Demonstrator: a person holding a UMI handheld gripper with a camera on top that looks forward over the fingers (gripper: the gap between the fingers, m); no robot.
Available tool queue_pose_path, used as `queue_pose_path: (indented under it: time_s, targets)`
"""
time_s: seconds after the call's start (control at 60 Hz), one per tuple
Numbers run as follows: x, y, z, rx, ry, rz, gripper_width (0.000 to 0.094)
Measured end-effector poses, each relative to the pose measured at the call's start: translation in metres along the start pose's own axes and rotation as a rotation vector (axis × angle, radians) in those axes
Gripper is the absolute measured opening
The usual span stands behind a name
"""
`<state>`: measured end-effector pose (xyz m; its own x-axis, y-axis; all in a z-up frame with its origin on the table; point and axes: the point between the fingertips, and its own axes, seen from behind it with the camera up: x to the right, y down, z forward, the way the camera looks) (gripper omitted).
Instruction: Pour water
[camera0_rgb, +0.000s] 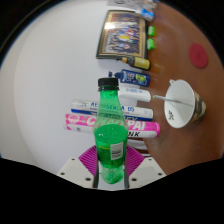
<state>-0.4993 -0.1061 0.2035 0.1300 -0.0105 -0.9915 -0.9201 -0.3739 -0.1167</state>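
Green plastic: the bottle (110, 142) stands upright between the fingers, black cap still on, a label round its lower half.
Gripper (111, 165): both magenta pads (93, 160) sit against the bottle's sides with no gap showing, so the fingers look clamped on its lower body.
Grip advice: the hold is low on a tall bottle; I judge it will want to swing when tipped, so keep the squeeze firm but not crushing, since thin plastic buckles.
Cap: it appears closed; nothing will pour until it comes off, and one gripper cannot do that alone.
Table (50, 90): white, round-edged, carrying everything here.
Boxes (110, 112): flat printed cartons lie just behind the bottle, close enough to be knocked when the bottle moves.
Glass (183, 100): a clear stemmed glass lies tilted beyond the boxes, off to the right; likely the target, though it cannot take water on its side.
Markers (135, 70): a few lie farther back, near a dark printed box (122, 35).
Red disc (200, 56): farthest, well apart from the rest.
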Motion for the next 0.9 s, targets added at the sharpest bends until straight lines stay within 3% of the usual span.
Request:
queue_pose_path:
  time_s: [0.267, 0.4, 0.633, 0.9]
  targets:
    - [0.003, -0.003, 0.002, -0.021, -0.110, 0.643, 0.0341]
    - [0.017, 0.002, 0.003, -0.029, -0.091, 0.753, 0.0340]
    - [0.011, 0.002, -0.004, -0.052, -0.059, 0.638, 0.0340]
    - [-0.045, -0.054, -0.022, -0.062, -0.004, -0.090, 0.0343]
